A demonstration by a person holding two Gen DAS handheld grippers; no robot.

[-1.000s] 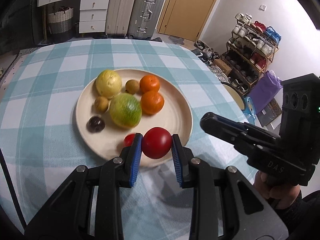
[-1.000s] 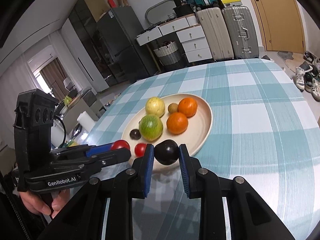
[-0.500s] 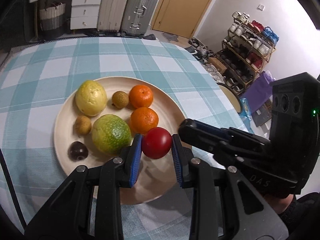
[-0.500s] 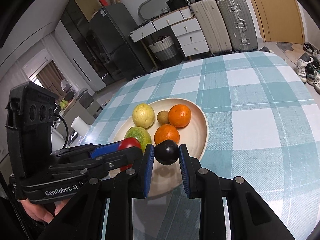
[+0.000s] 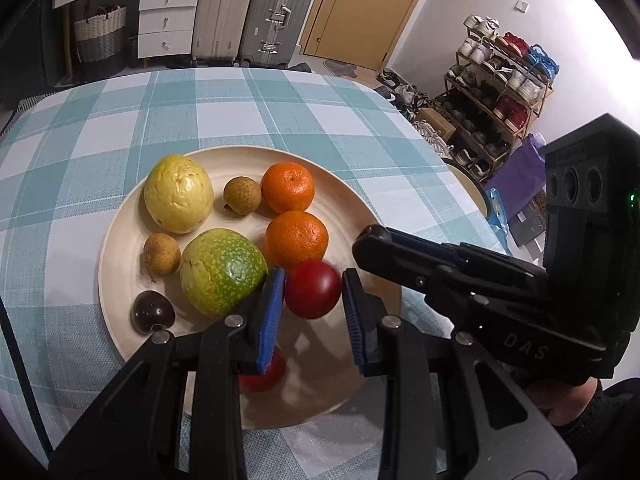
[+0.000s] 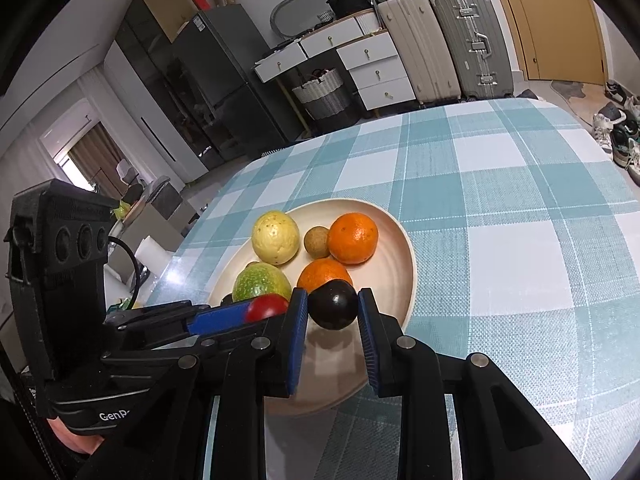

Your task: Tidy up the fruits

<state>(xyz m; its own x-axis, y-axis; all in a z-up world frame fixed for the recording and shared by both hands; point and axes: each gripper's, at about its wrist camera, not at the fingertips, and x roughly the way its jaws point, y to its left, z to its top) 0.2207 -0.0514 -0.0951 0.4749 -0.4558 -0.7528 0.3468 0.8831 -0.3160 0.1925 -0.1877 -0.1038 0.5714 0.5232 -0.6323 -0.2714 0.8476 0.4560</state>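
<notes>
Left hand-held gripper is clamped on a round red tomato-like fruit; right hand-held gripper is clamped on a dark purple round fruit, both low-centre over the near part of the round beige plate. Risks: the two tools sit nearly touching and could knock on release. Dropped round fruit could roll off the rim, or into the orange mandarin and green-yellow mottled fruit just beyond.

A plate lies on the table beneath both sets of jaws. Beyond the left jaws sit two oranges; to their left, a guava, with a longan further left.
</notes>
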